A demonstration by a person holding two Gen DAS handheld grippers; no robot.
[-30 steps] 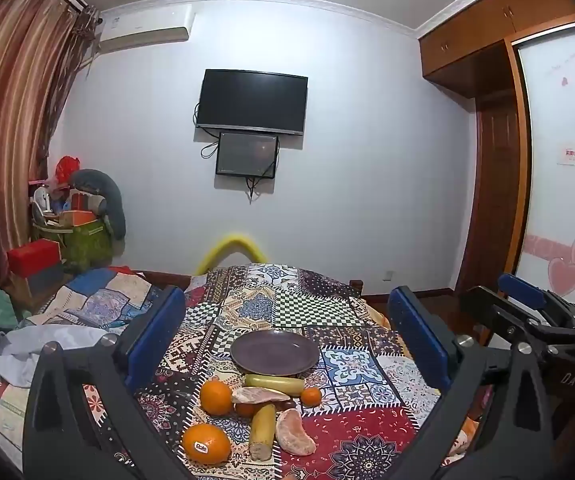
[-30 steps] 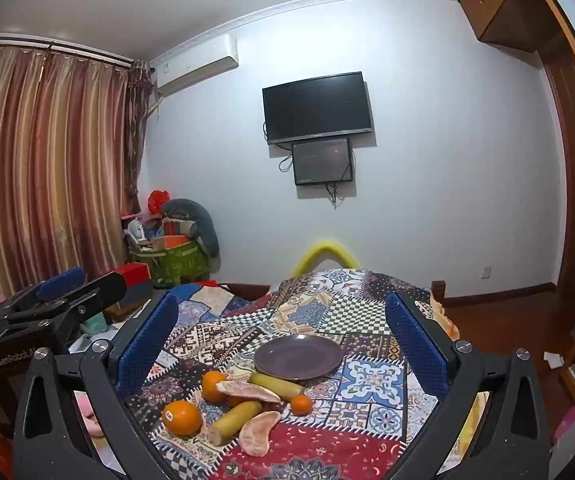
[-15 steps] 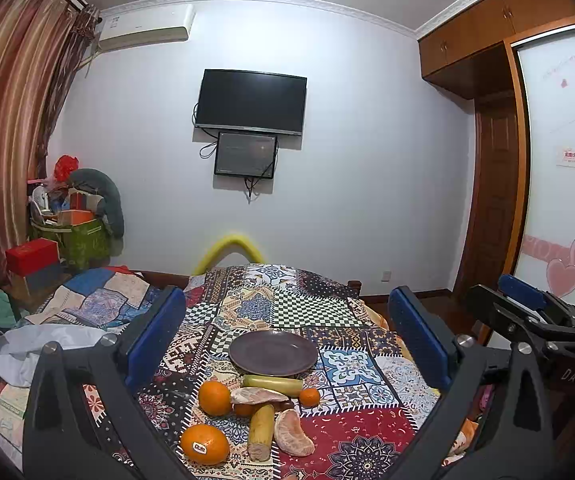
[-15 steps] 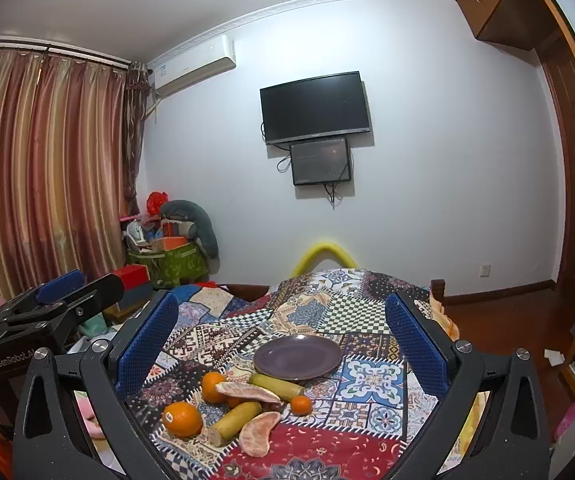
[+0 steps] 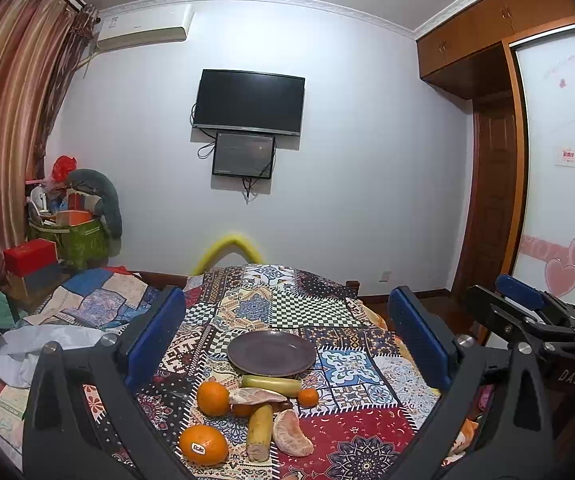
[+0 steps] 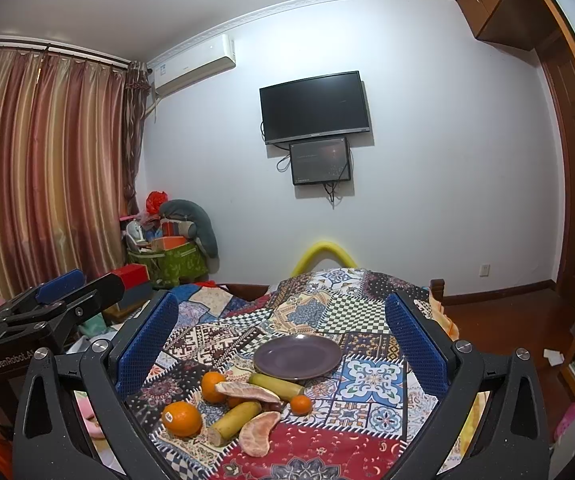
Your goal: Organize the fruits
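Fruits (image 5: 247,412) clustered beside plate (image 5: 271,353) — below both wide-open, empty-jawed tools (image 5: 285,336) (image 6: 281,336).

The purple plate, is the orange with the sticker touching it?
Apart. In the left wrist view the plate sits farther back on the quilt, and the stickered orange lies nearest the camera, with another orange and patterned cloth between them.

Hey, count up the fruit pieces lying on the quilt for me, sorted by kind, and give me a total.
Oranges and small tangerines: 4, namely the stickered orange, a second orange, a small tangerine and one half hidden under a segment.
Banana pieces: 2.
Peeled citrus segments: 2.
Total: 8, none on the plate.
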